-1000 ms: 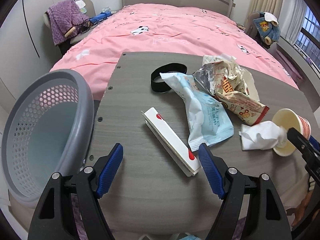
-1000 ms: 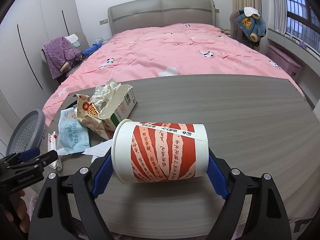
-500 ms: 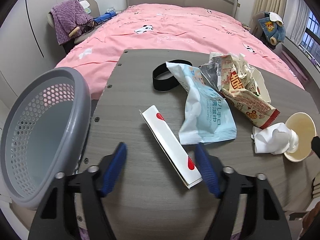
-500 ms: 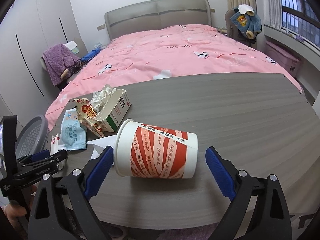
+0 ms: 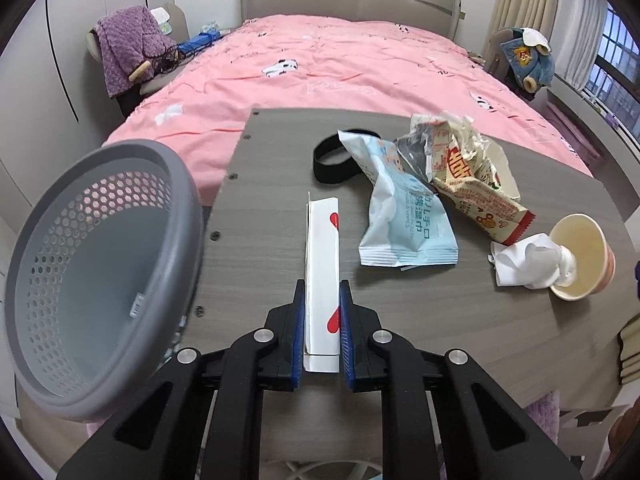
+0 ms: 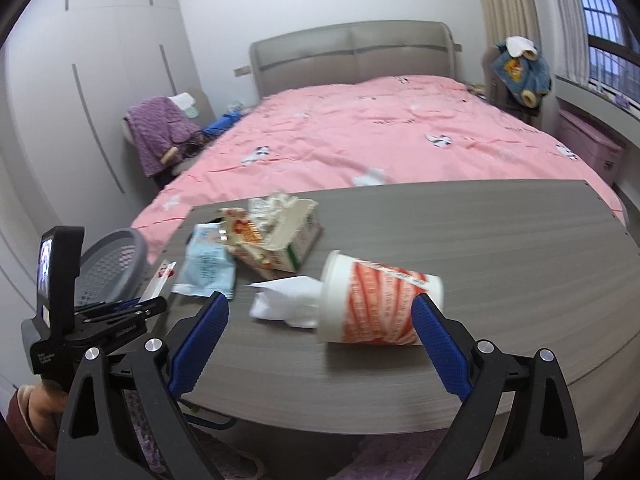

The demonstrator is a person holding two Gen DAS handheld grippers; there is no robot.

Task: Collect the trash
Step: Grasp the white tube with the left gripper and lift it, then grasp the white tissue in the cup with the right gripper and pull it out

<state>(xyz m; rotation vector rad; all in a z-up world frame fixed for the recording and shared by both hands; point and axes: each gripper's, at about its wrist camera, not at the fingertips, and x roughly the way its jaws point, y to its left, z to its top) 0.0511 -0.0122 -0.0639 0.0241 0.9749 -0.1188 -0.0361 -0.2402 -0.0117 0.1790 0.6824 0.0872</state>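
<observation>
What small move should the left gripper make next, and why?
Probably lift and swing toward the grey basket: the left gripper is already shut on the white box with red hearts, which still lies on the table, and the basket's open mouth sits just beside it.

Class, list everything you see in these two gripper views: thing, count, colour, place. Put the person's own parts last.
Table: one, grey wood, before the bed.
Bed: one, pink cover, behind.
Basket: one, grey, beside table's left edge.
Slim box: one, white with red hearts, in left gripper.
Wipes packet: one, light blue, mid table.
Torn carton: one, cream and red, behind packet.
Band: one, black, far side.
Paper cup: one, red-striped, on its side.
Tissue: one, white, at cup's mouth.
Left gripper: shut on box.
Right gripper: open.
</observation>
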